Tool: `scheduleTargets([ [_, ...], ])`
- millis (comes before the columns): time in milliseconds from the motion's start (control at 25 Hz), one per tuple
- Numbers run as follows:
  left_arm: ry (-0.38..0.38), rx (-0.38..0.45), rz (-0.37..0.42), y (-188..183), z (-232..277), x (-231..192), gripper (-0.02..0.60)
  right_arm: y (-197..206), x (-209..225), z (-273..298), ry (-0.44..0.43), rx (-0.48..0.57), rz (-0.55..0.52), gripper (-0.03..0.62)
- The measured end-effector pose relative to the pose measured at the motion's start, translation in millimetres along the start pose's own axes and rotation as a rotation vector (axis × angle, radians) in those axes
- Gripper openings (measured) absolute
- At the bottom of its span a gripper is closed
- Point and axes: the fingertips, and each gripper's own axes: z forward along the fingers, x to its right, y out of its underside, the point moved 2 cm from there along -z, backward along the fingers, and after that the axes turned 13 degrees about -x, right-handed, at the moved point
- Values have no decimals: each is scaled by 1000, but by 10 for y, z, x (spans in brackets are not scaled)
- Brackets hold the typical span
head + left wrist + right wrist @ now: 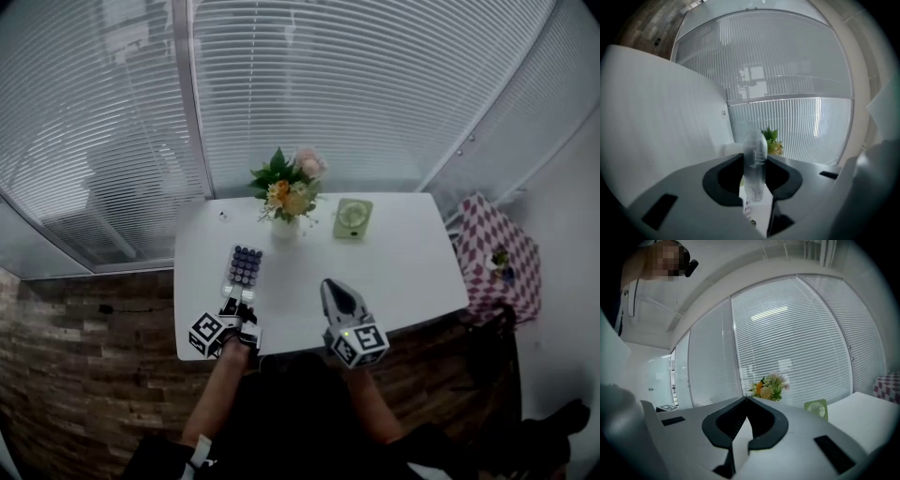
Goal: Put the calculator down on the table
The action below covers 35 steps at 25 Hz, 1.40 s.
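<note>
The calculator (245, 266), pale with purple keys, is over the left part of the white table (403, 272), and I cannot tell whether it touches the top. My left gripper (234, 298) grips its near end. In the left gripper view the calculator (755, 147) shows edge-on as a thin pale slab, and the left gripper (755, 164) is shut on it. My right gripper (329, 285) hovers near the table's front edge, right of the calculator. In its own view the right gripper (746, 399) has its jaws meeting, with nothing between them.
A vase of flowers (288, 195) stands at the back middle of the table, with a small green fan (352, 217) to its right. A red-and-white checked cloth (497, 255) covers something off the table's right end. Window blinds run behind the table.
</note>
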Motion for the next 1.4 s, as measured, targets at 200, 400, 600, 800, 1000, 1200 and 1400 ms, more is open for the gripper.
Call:
scheduleTargets([
  [200, -30, -23, -25, 18, 71, -268, 101, 27, -7, 5, -2, -10, -6, 6],
  [400, -79, -32, -30, -13, 180, -492, 101, -6, -26, 23, -7, -7, -18, 6],
  [600, -89, -39, -27, -91, 326, -649, 100, -28, -36, 47, -22, 2, -11, 6],
  [800, -127, -91, -49, -47, 496, -982, 101, -75, 55, 30, -8, 10, -3, 6],
  [1000, -190, -172, -72, 74, 614, -1336, 100, 35, -64, 57, -39, -21, -5, 6],
  [1200, -194, -181, -94, 61, 692, -1437, 100, 47, -80, 100, -49, -29, -8, 6],
  [1400, -216, -202, -109, 24, 831, -1545, 100, 24, -3, 115, -37, -23, 7, 6],
])
